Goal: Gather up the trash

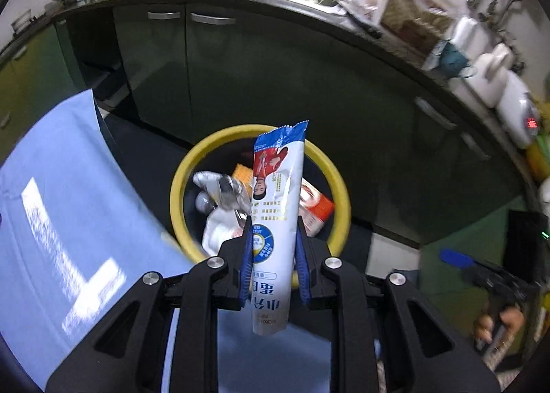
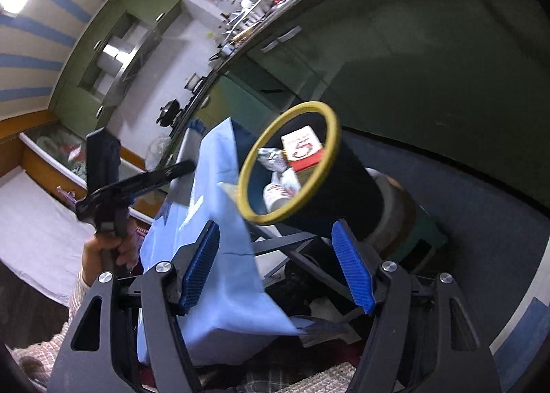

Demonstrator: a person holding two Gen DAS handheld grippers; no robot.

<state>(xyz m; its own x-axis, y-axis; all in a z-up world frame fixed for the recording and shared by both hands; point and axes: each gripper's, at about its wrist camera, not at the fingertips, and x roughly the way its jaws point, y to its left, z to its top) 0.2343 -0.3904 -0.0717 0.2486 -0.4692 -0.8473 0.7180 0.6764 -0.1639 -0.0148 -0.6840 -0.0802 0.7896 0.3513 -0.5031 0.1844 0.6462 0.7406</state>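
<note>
Left hand-held gripper (image 1: pixel 273 248): clamped on 1 wrapper (image 1: pixel 276 207), above the bin (image 1: pixel 177 186). Right hand-held gripper (image 2: pixel 280 267): fingers apart, empty, near the bin.

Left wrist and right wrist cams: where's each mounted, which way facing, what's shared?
Left wrist: on the left hand-held gripper, looking down into the yellow-rimmed bin; its fingers clamp a white wrapper.
Right wrist: on the right hand-held gripper, open and empty, tilted toward the bin from farther off.
Shared: the bin, the blue cloth, the green cabinets.
</note>
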